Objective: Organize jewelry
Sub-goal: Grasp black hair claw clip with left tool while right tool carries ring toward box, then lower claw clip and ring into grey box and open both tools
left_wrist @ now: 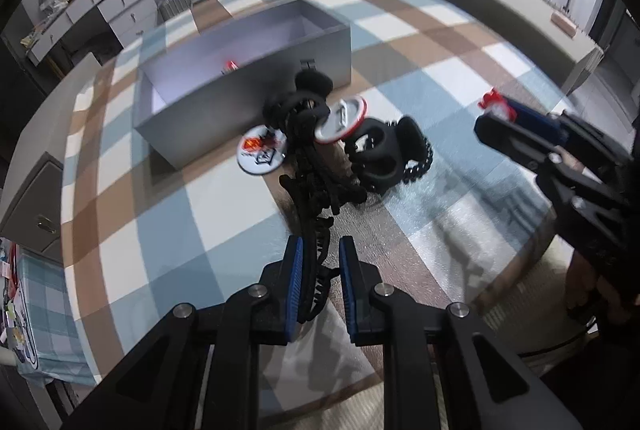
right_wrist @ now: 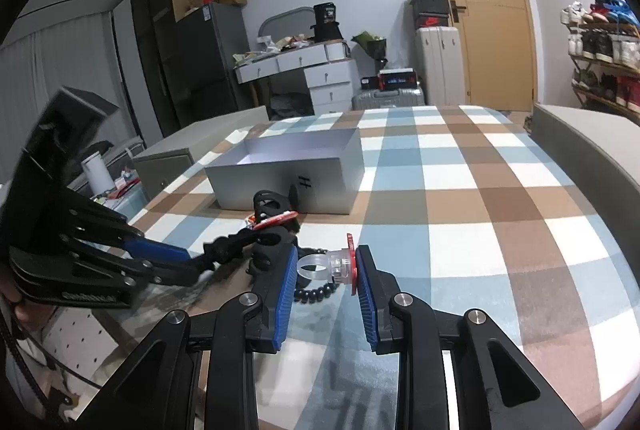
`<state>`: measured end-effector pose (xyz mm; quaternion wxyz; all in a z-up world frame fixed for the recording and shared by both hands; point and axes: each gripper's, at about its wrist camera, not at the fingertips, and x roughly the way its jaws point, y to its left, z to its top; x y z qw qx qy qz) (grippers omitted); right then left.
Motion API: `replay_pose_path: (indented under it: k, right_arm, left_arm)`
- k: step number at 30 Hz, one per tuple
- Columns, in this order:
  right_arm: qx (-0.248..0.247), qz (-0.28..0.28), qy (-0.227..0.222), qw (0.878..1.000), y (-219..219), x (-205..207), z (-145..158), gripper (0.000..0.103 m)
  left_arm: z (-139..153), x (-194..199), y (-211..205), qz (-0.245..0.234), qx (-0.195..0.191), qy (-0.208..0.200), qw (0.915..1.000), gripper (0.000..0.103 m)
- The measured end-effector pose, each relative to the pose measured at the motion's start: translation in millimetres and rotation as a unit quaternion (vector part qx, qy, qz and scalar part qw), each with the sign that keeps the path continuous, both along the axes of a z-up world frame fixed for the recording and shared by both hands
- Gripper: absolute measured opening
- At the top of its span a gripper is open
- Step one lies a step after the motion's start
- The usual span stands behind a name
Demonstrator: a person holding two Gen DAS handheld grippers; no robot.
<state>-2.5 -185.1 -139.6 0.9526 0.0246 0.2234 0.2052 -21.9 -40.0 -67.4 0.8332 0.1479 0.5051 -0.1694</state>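
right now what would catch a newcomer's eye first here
The left gripper is shut on a black spiky chain that trails up to a tangle of black jewelry and round badges on the checked cloth. The right gripper holds a clear ring with a red top between its blue fingers. Behind the tangle sits an open silver box.

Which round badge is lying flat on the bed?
The white badge with the red design, flat on the checked bedcover by the grey box. The red-rimmed badge is tilted up in the black jewelry tangle.
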Motion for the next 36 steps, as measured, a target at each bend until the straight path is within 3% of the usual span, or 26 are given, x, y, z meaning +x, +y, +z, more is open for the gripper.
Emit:
replay_pose_path:
  k: [7, 18, 29, 36]
  right_arm:
    - [0.001, 0.017, -0.022, 1.0, 13.0, -9.4, 11.8, 0.028]
    - [0.01, 0.048, -0.021, 0.999, 37.2, 8.6, 32.0, 0.028]
    - [0.023, 0.052, -0.028, 0.998, 34.0, 66.6, 63.3, 0.028]
    - [0.07, 0.094, 0.02, 0.993, 37.9, 123.3, 71.1, 0.028]
  left_arm:
    - [16.6, -5.8, 12.3, 0.008, -0.039, -0.028, 0.9988, 0.013]
    - [48.8, 10.8, 32.0, 0.017, -0.113, -0.086, 0.9897, 0.013]
    - [64.0, 55.1, 42.7, 0.014, -0.167, -0.118, 0.9787, 0.013]
    - [56.1, 95.9, 44.4, 0.018, -0.19, -0.096, 0.9769, 0.013]
